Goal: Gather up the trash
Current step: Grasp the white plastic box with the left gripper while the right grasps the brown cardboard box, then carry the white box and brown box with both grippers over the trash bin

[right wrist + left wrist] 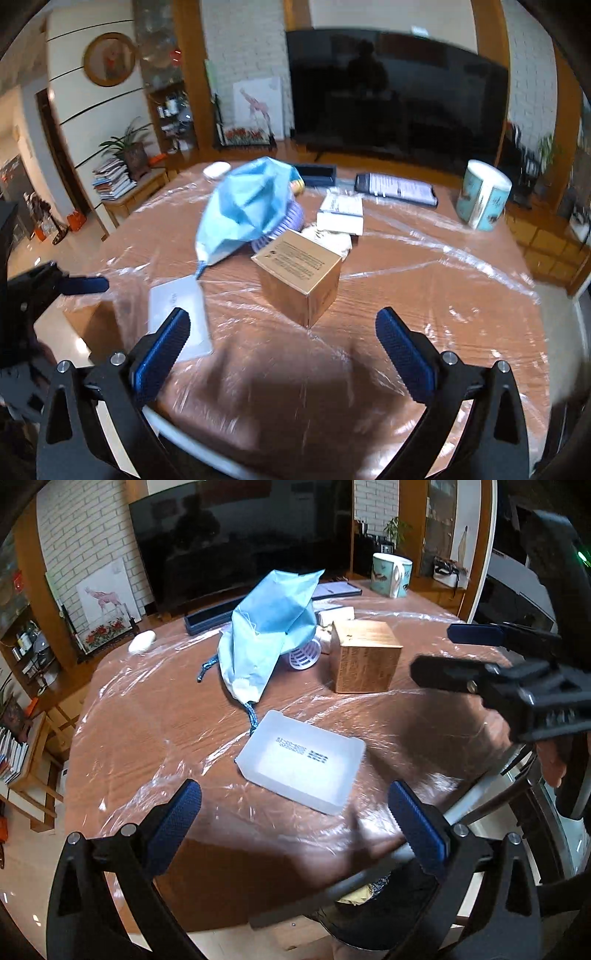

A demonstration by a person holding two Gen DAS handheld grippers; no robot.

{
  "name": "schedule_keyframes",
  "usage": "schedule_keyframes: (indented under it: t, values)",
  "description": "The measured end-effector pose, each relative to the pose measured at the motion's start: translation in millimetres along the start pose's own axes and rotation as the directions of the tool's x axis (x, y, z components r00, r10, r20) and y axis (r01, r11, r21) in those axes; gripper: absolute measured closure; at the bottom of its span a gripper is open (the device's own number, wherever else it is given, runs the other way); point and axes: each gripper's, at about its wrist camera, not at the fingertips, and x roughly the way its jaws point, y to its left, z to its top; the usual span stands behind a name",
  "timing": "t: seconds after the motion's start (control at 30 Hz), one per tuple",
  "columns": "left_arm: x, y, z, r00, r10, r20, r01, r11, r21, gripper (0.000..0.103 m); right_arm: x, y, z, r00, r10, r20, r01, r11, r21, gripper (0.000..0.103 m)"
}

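A white plastic lid (301, 762) lies flat on the plastic-wrapped round table (147, 716), just ahead of my left gripper (295, 808), which hangs open and empty above the near edge. A brown cardboard box (301, 278) stands past my right gripper (282, 339), also open and empty. A crumpled light-blue bag (267, 631) is draped over a small white basket (304, 657) behind the box (364, 657). The bag (245, 206) and lid (177, 314) show in the right wrist view too. The right gripper (436, 653) reaches in from the right of the left wrist view.
A teal and white mug (391, 574) stands at the far right of the table (424, 277), the mug (484, 195) upright. White folded papers (341, 214), a dark booklet (397, 188), a dark tray (208, 618) and a white pebble-like item (142, 641) lie toward the back. A large television (399, 96) stands behind.
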Motion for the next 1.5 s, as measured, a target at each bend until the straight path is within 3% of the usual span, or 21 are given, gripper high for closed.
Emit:
schedule_keyframes:
  t: [0.23,0.73,0.83,0.93,0.97,1.17,1.5]
  values:
    - [24,2,8,1.0,-0.011,-0.029,0.012,0.999,0.029,0.002,45,-6,12,0.995,0.003,-0.096,0.012,0.989,0.15,0.004]
    - [51,-4,17,0.996,-0.049,-0.077,0.06,0.986,0.153,0.002,93,-3,23,0.984,0.005,-0.178,0.033,0.977,0.209,0.005]
    - [49,-8,17,0.994,-0.07,-0.088,0.084,0.983,0.164,0.006,94,-6,24,0.985,0.008,-0.173,0.03,0.975,0.219,0.01]
    - [50,-12,15,0.994,-0.062,-0.089,0.078,0.98,0.181,0.013,94,-10,26,0.986,0.005,-0.167,0.034,0.974,0.226,0.022]
    - [50,-11,15,0.994,-0.064,-0.089,0.079,0.982,0.171,0.013,93,-11,26,0.986,0.007,-0.164,0.031,0.973,0.228,0.029]
    - [47,-9,15,0.995,-0.056,-0.077,0.065,0.989,0.129,0.016,83,-20,24,0.99,0.037,-0.136,0.0,0.965,0.262,0.044]
    - [42,-2,23,0.997,-0.063,-0.052,0.066,0.996,0.061,0.017,66,-30,16,0.987,0.114,-0.111,-0.074,0.949,0.308,0.045]
